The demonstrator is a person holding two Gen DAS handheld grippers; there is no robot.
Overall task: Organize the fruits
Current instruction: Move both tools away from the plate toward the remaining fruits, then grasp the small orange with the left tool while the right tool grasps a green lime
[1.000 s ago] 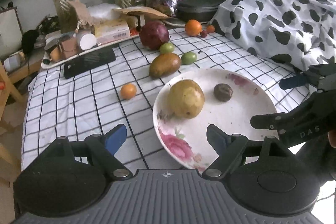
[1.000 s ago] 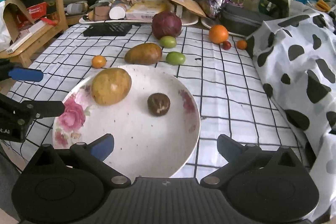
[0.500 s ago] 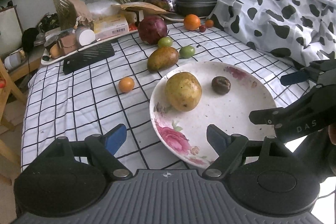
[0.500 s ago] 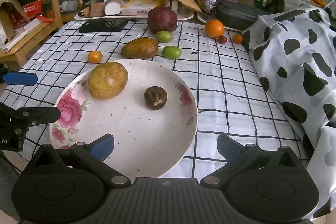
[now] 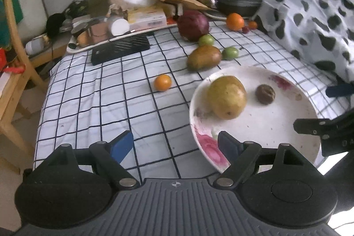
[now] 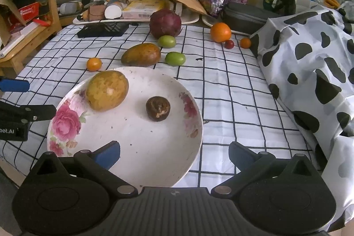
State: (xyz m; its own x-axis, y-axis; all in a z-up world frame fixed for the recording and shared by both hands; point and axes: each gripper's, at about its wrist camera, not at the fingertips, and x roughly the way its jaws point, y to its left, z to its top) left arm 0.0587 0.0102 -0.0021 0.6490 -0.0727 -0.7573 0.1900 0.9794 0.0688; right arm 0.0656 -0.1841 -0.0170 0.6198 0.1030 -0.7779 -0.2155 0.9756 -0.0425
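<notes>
Your left gripper (image 5: 176,144) is wide open and holds nothing, with one blue pad over the near edge of the checked tablecloth (image 5: 99,98) and the other over the rim of the round white plate with pink flowers (image 6: 66,123). Your right gripper (image 6: 173,153) is wide open too, empty, above the plate's near rim. On the plate lie a big yellow mango (image 6: 107,93) and a small dark brown wrinkled fruit (image 6: 158,108), a little apart. Just past the plate sit a small orange fruit (image 6: 94,64), a brown-green mango (image 6: 141,54) and two little green fruits (image 6: 174,58). Near the far edge stands a round purple cabbage (image 6: 165,23), with a bigger orange (image 6: 220,32) off to its right.
</notes>
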